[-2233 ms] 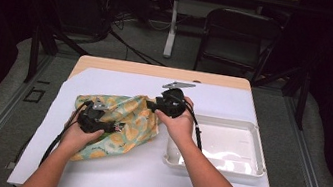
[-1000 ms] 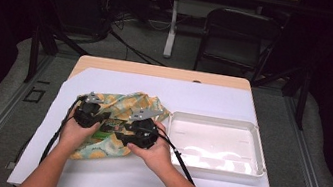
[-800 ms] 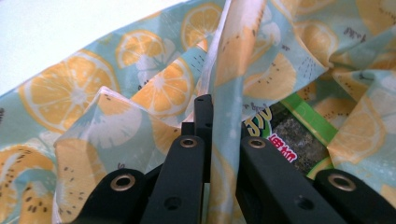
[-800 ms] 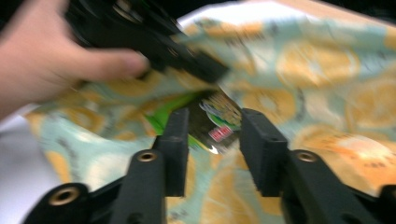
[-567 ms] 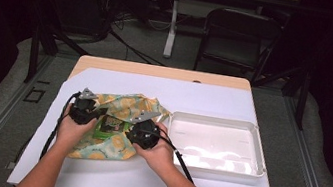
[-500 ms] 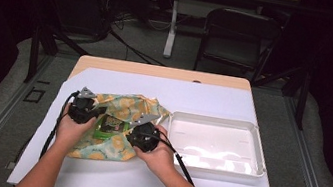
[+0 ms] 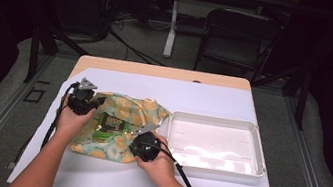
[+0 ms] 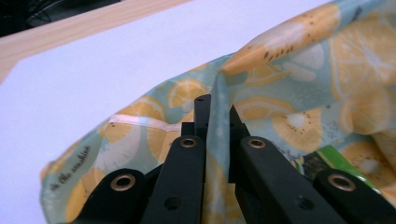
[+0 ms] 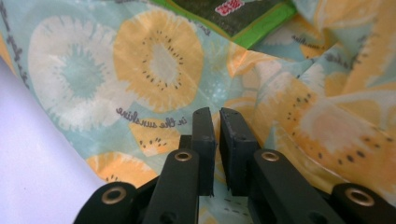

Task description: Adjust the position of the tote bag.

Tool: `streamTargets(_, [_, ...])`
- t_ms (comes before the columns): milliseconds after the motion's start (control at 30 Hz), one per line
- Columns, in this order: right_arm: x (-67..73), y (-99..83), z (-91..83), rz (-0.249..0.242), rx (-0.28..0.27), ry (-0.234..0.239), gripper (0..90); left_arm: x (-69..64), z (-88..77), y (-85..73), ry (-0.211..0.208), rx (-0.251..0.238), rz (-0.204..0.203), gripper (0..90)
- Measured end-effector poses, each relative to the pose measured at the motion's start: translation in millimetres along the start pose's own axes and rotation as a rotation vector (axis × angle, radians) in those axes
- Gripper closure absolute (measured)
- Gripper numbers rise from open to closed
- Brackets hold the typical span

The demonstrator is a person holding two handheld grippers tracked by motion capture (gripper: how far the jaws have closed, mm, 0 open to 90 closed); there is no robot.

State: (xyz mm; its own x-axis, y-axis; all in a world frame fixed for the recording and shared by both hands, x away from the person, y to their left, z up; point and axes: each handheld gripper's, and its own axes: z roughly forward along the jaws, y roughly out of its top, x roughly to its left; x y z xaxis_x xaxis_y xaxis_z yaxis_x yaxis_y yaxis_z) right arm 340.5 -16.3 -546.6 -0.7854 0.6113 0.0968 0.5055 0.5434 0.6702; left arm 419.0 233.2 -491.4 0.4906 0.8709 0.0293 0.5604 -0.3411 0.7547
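A cloth bag printed with yellow fruit slices lies on the white table cover, left of centre. A green snack packet shows in its opened mouth. My left gripper sits at the bag's far left edge, and in the left gripper view its jaws are shut on a fold of the fabric. My right gripper is at the bag's near right edge, and in the right gripper view it is pinched on the cloth, with the packet beyond.
A shallow white plastic tray stands just right of the bag with nothing in it. White cover spreads behind the bag and tray. Dark chairs and stands lie beyond the table's far edge.
My right gripper came from the bag's far side down to its near edge. The left gripper shifted left and farther away. The bag mouth is spread wider, showing the green packet.
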Motion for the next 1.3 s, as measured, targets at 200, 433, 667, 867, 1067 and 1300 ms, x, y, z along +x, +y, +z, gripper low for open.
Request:
streamTargets(200, [0.6,-3.6,2.4,-0.003,0.016,0.0,85.9,8.0,7.1,12.9,0.044,0.006,0.014,90.0])
streamTargets(433, [2.7,-6.6,5.3,-0.009,0.022,0.008,88.1,19.6,24.1,21.0,0.082,0.04,0.0,90.0])
streamTargets(667, [5.6,-7.9,4.6,-0.024,0.025,0.002,88.7,34.8,44.9,19.1,0.114,0.098,-0.03,90.0])
streamTargets(867, [5.2,-8.8,4.9,-0.028,0.018,0.005,89.1,43.0,64.2,10.3,0.121,0.151,-0.068,90.0])
streamTargets(1067, [5.0,-9.4,4.3,-0.027,0.021,0.002,89.2,43.4,74.2,4.3,0.124,0.194,-0.065,89.9])
streamTargets(1300, [4.7,-9.8,4.1,-0.027,0.021,0.004,89.2,44.5,80.9,-1.6,0.113,0.229,-0.057,89.6])
